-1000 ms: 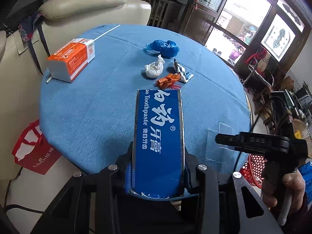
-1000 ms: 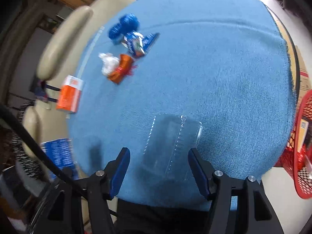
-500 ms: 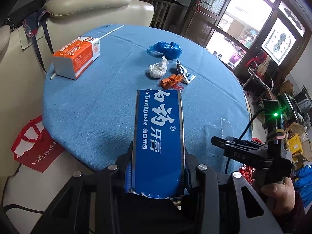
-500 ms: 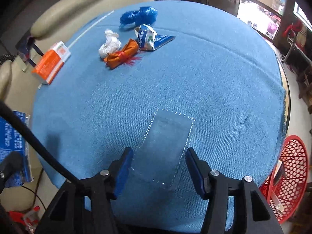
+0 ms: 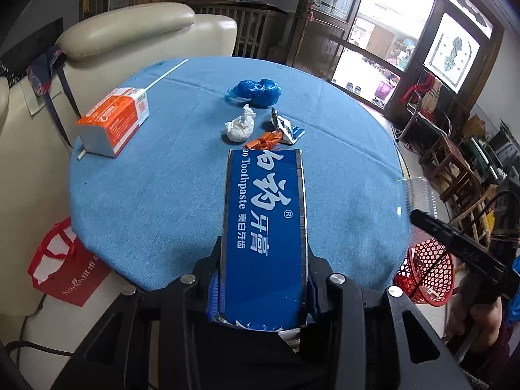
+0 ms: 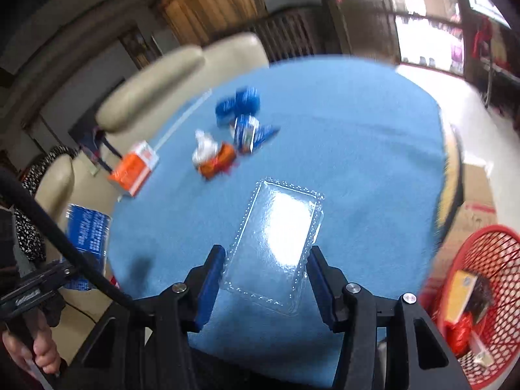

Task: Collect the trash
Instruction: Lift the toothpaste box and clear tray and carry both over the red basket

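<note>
My left gripper is shut on a long blue toothpaste box, held above the round blue-clothed table. My right gripper has its blue pads pressed on the sides of a clear plastic tray, which is lifted off the cloth. The left wrist view shows that tray at the table's right edge. On the far side of the table lie a blue bag, a white crumpled tissue, an orange wrapper and a silver-blue wrapper.
An orange and white box sits at the table's left. A red mesh basket holding some trash stands on the floor to the right. A red bag lies on the floor at left. Cream armchairs stand behind the table.
The right gripper narrowed onto the clear tray, lifted it off the cloth and tipped upward. The left gripper, still holding the toothpaste box, drew back slightly.
</note>
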Available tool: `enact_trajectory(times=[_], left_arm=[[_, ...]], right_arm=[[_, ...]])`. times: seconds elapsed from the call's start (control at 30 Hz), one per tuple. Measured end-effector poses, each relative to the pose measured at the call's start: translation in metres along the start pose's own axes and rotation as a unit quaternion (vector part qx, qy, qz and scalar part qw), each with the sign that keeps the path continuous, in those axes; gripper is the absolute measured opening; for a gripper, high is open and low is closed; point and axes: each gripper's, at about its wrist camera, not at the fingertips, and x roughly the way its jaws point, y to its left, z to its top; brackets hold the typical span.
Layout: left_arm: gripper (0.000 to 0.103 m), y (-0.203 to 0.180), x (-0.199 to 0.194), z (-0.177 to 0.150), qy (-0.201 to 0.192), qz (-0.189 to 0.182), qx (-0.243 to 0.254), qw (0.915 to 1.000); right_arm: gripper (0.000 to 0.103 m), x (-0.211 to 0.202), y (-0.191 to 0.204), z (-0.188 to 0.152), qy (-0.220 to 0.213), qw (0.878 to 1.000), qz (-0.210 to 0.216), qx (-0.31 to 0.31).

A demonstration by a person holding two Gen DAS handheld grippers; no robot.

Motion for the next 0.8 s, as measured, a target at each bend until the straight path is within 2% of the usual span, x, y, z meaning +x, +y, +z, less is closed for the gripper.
enact_trajectory(times=[0.17,0.3,0.57,0.8], left_arm=[[0.042,-0.021,-0.005,0.007,-0.013,0.017,0.032,0.9993],[0.042,-0.038,-0.009,0.016,-0.026,0.033,0.054,0.9977],[0.042,-0.077,-0.020,0.029,-0.060,0.061,0.112,0.9901],[0.042,-0.105,-0.022,0.033,-0.076,0.069,0.150,0.9833]], right_arm=[[0.054,-0.041,-0.020,-0.004,-0.059,0.998,0.021,0.015],[0.054,-0.065,-0.025,-0.007,-0.088,0.996,0.012,0.008],[0.054,-0.088,-0.034,-0.019,-0.101,0.994,0.025,0.014],[0.054,-0.105,-0.047,-0.026,-0.114,0.993,0.025,0.024]])
